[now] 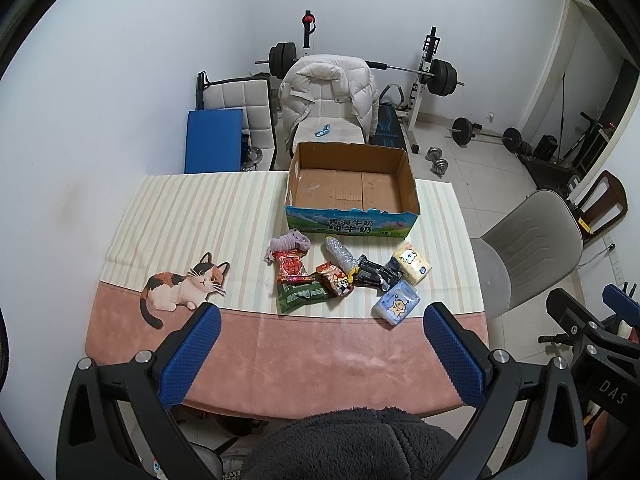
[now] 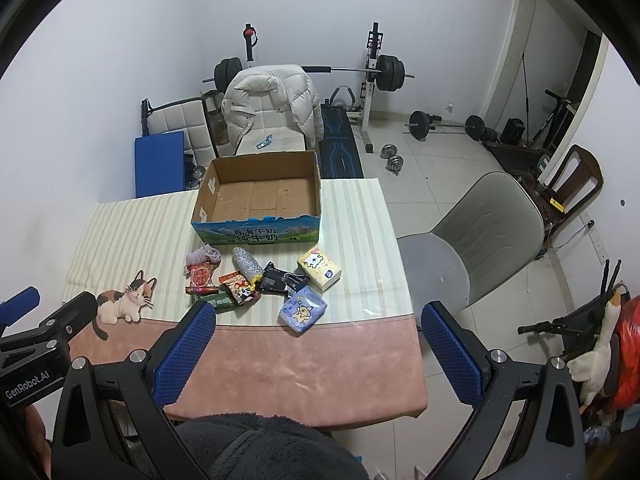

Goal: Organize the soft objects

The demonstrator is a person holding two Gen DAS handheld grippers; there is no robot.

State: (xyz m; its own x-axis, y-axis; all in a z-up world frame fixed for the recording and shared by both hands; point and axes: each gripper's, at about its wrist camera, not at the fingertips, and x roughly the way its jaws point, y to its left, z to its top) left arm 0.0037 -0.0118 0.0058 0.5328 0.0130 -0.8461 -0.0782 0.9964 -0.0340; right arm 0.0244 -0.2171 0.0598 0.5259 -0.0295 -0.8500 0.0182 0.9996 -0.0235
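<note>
- Hovering over the near edge of the table (image 1: 280,360), the left gripper (image 1: 322,322) has its jaws spread wide and holds nothing.
- The right gripper (image 2: 318,320) hangs there too, jaws also spread, empty.
- A box (image 1: 352,220) stands open at the table's far side.
- Just in front of the box lies a cluster of soft things: lilac cloth (image 1: 290,241), red packet (image 1: 291,267), green packet (image 1: 302,295), snack bag (image 1: 335,279), silver roll (image 1: 339,254), black pouch (image 1: 374,274).
- In front of the box's right corner sit the yellow tissues (image 1: 413,263) and, nearer the grippers, the blue tissues (image 1: 397,303).
</note>
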